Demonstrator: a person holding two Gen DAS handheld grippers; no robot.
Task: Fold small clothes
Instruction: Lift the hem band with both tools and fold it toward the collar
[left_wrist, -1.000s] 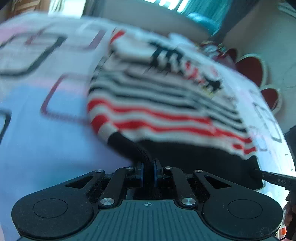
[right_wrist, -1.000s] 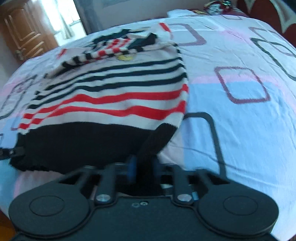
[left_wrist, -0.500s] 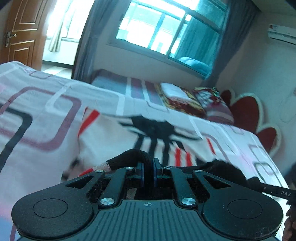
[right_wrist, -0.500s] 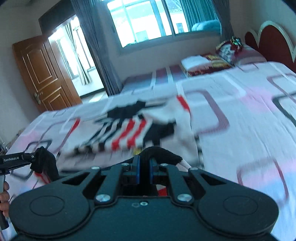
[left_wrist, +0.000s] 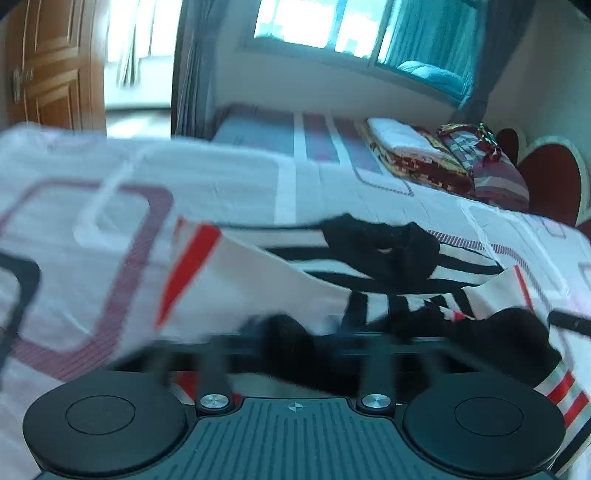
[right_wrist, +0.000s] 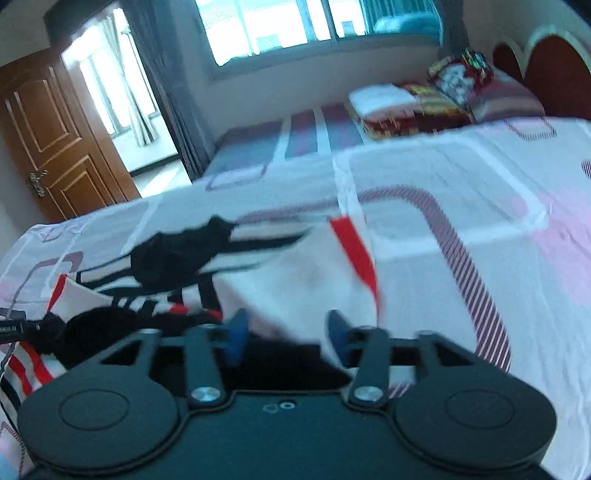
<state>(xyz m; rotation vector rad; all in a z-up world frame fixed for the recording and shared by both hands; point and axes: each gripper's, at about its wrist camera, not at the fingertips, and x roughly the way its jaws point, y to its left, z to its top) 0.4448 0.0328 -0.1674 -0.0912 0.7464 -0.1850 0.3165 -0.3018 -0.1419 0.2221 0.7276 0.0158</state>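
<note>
the striped sweater (left_wrist: 295, 280) lies folded on the bed sheet (left_wrist: 92, 206), white with red and black stripes; its black collar (left_wrist: 380, 243) sits at about 1 o'clock from the left gripper (left_wrist: 291, 343), and a black hem part lies at 3 o'clock. in the left wrist view the left gripper has just been opening, its fingers are far apart and blurred, and a dark piece of the sweater lies between them, but they do not press it. in the right wrist view the right gripper (right_wrist: 286, 332) has also just been opening; its blue pads (right_wrist: 236, 332) stand apart over the white fabric, not clamped on it. the sweater (right_wrist: 258, 273) spreads from 9 to 12 o'clock of this gripper. folded blankets (right_wrist: 406, 103) are at the far end of the bed, at 1 o'clock, near the red headboard (right_wrist: 554, 70)
</note>
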